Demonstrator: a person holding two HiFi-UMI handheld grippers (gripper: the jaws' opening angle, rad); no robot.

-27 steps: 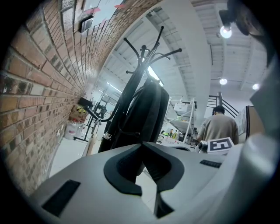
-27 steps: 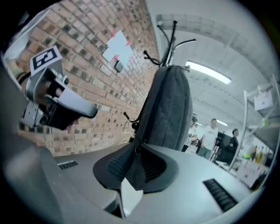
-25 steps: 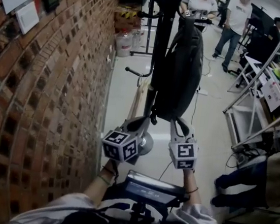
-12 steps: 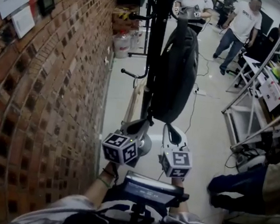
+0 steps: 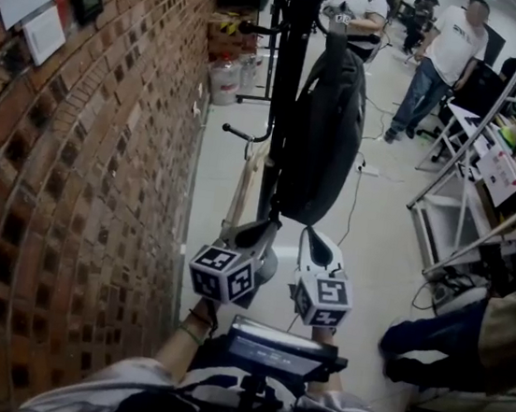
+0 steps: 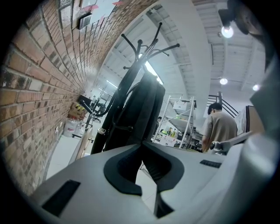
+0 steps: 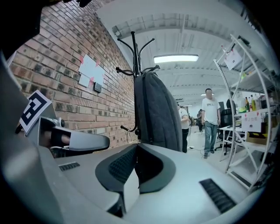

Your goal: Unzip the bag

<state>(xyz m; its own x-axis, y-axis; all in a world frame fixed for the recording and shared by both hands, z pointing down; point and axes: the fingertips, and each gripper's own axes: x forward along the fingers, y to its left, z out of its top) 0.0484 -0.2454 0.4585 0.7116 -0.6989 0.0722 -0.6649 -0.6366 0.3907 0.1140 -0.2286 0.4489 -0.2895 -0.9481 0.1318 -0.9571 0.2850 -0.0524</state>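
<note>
Change: the right gripper (image 5: 309, 234) has just been closing its jaws. A second ago they stood apart under the bag (image 5: 324, 134); now the tips meet. It also sits a bit closer in beside the left gripper (image 5: 272, 222).

- Right jaws: together at the tips, with the hollow behind them empty in the right gripper view. The bag's lower edge is directly ahead of the tips and touching or nearly so. If a zip pull is nipped there, it's too small to see.
- Left jaws: also together at the tips, right at the bag's bottom corner. It looks like they pinch the hem to steady it, but no fabric shows behind the tips.
- The bag hangs from the coat stand (image 5: 288, 82), rising straight up from both sets of jaws. The brick wall (image 5: 83, 177) is off to the left of the left jaws.

My read: the grab step is finishing and the zip isn't run yet, since no opening shows in the bag.

Next, the right gripper needs to pull along the zip line while the left keeps tension.

Risks:
- The right jaws may have closed on nothing or on plain fabric.
- If so, the bag just swings on its hook.
</note>
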